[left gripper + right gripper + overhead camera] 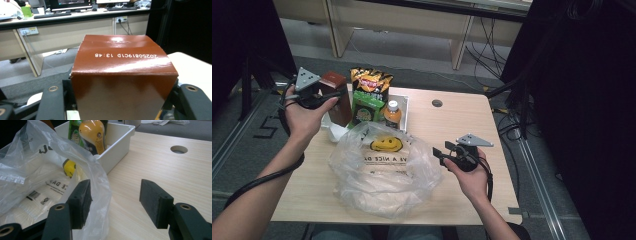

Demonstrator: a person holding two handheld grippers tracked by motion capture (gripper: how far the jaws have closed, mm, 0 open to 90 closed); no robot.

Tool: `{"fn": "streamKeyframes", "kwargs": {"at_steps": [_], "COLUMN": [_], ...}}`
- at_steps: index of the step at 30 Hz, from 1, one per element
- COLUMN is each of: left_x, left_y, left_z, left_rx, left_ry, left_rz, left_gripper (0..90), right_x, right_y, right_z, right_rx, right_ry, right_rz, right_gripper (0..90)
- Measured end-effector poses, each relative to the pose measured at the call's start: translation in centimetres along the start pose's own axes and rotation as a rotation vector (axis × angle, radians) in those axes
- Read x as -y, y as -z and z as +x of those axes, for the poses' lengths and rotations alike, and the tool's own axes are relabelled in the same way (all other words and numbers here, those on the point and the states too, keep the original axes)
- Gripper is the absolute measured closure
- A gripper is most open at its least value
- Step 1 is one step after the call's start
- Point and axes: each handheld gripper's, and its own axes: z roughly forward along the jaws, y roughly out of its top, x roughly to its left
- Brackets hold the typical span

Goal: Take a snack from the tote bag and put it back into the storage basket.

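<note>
High view: left hand [304, 117] reaches up-left w/ wrist cocked, left gripper [324, 94] level, jaws clamped on either side of a brown carton [122, 75]. Carton stands upright, long axis vertical, btwn the jaws; glossy brown top w/ white printed date code, sides paler lower down. It sits at the left end of a white bin [117, 150]. Right hand [472, 177] hovers by a clear plastic bag [384, 167], right gripper [113, 200] spread wide, nothing pinched; bag edge just beside its left jaw.
</note>
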Motion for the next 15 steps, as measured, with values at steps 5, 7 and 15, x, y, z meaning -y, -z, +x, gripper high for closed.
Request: {"fn": "streamKeyframes", "kwargs": {"at_steps": [5, 7, 15], "left_x": [1.4, 1.8, 3.2], "left_y": [-1.2, -1.5, -2.4], "left_z": [0.6, 0.7, 1.5], "left_rx": [-0.013, -0.018, -0.048], "left_ry": [0.015, 0.018, 0.029], "left_rz": [0.024, 0.033, 0.064], "left_gripper": [37.1, 37.1, 37.0], "right_x": [0.1, 0.1, 0.0], "right_y": [0.0, 0.0, 0.1], "right_z": [0.3, 0.4, 0.4], "right_rx": [0.008, 0.003, -0.007], "right_ry": [-0.037, -0.059, -0.053], "right_rz": [-0.001, 0.009, 0.032], "right_gripper": [43.4, 43.5, 43.4]}}
